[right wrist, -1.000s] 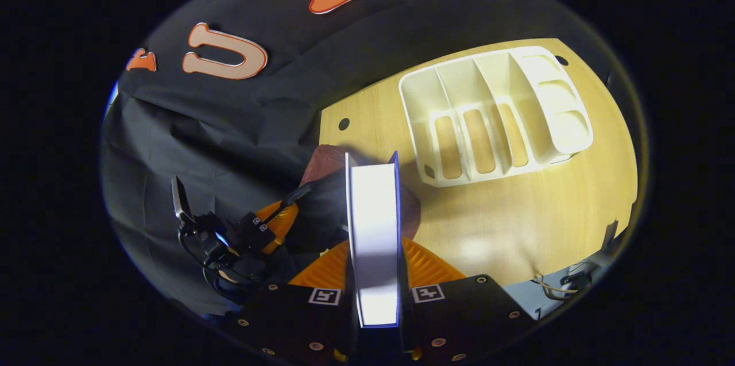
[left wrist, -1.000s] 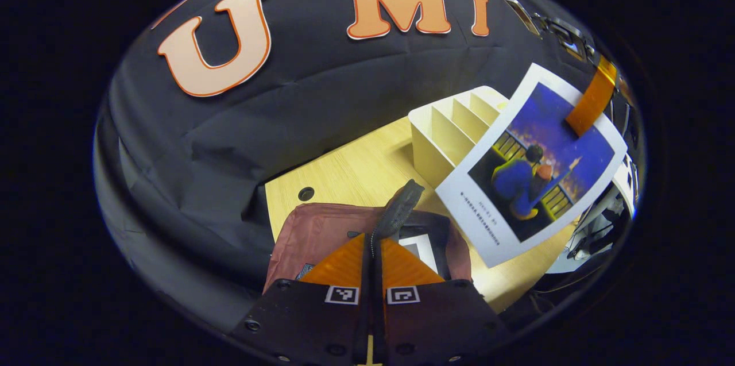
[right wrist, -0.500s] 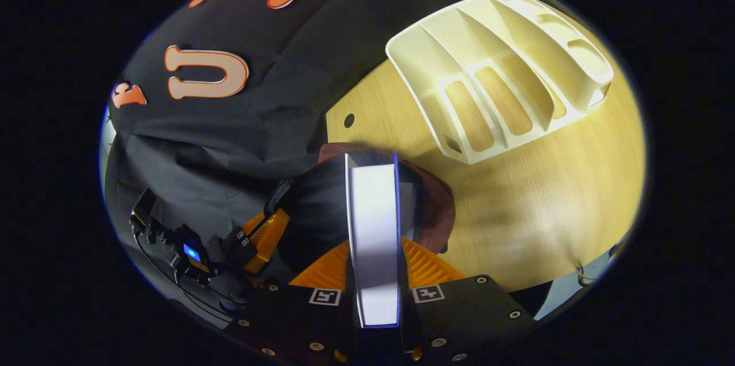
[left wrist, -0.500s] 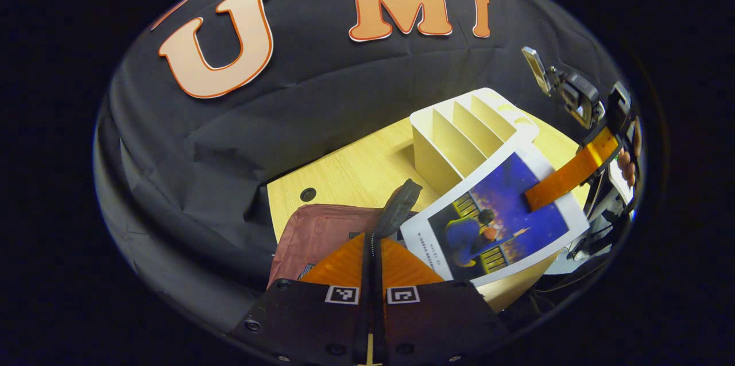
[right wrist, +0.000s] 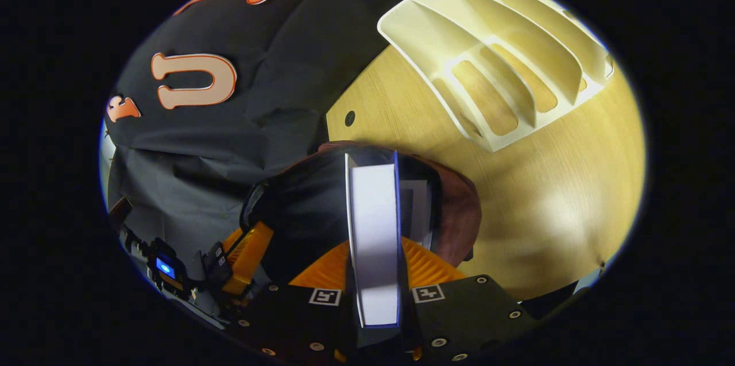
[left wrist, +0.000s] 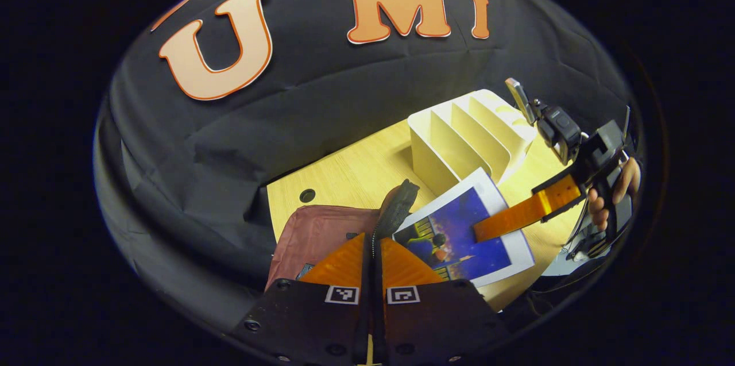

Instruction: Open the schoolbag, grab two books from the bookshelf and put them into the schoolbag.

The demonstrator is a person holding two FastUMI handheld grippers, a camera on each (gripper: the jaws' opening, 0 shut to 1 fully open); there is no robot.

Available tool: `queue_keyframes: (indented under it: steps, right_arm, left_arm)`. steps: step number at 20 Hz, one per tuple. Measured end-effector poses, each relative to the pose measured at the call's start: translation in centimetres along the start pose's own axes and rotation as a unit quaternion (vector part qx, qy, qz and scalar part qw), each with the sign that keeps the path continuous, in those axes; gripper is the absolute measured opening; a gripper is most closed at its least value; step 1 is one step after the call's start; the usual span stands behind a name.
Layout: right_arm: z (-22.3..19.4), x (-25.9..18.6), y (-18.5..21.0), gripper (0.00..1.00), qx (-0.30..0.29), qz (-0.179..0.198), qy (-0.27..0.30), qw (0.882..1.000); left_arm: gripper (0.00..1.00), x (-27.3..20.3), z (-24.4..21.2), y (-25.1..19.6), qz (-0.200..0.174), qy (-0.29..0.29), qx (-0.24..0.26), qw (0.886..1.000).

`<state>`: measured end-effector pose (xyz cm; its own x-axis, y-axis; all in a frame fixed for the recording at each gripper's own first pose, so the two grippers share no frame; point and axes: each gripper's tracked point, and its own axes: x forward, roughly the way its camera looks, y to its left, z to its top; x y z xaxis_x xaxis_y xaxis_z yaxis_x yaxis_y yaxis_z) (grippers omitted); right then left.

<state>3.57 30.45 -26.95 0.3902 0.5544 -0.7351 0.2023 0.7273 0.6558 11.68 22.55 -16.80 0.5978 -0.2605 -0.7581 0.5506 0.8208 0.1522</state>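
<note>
bag (right wrist: pixel 453 211) open, left tongs (left wrist: pixel 374 245) clamped on its strap (left wrist: pixel 396 211) | right tongs (right wrist: pixel 376 262) pinching book (right wrist: pixel 373 228) at its mouth | shelf (right wrist: pixel 499 61) empty | likely last book

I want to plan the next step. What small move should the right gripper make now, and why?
Probably lower the book straight into the schoolbag: the right gripper holds it over the open mouth, which the left gripper keeps up by the strap.
</note>
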Motion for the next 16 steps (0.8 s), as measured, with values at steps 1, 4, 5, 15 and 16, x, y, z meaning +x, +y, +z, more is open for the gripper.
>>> queue_keyframes:
  steps: [1, 4, 5, 15, 16]
  right_arm:
    - [-0.2, 0.9, 0.0, 0.3, 0.0, 0.004, 0.0, 1.0]
    - [-1.5, 2.9, 0.5, 0.3, 0.016, 0.026, 0.014, 0.999]
    - [-2.0, 3.6, 0.7, 0.3, 0.02, 0.033, 0.017, 0.999]
    - [-2.7, 8.8, 1.4, 0.3, 0.056, 0.074, -0.001, 0.996]
    - [-2.7, 9.5, 1.6, 0.3, 0.055, 0.077, -0.001, 0.995]
  left_arm:
    - [0.04, -0.1, 0.0, -0.2, 0.0, -0.001, 0.001, 1.0]
    - [0.04, -0.5, 0.2, -0.7, -0.003, -0.005, 0.005, 1.0]
    - [0.04, -0.6, 0.3, -1.0, -0.005, -0.008, 0.007, 1.0]
    - [0.04, -1.3, 0.9, -2.9, -0.023, -0.019, 0.015, 0.999]
    - [0.04, -1.4, 1.0, -3.0, -0.025, -0.02, 0.014, 0.999]
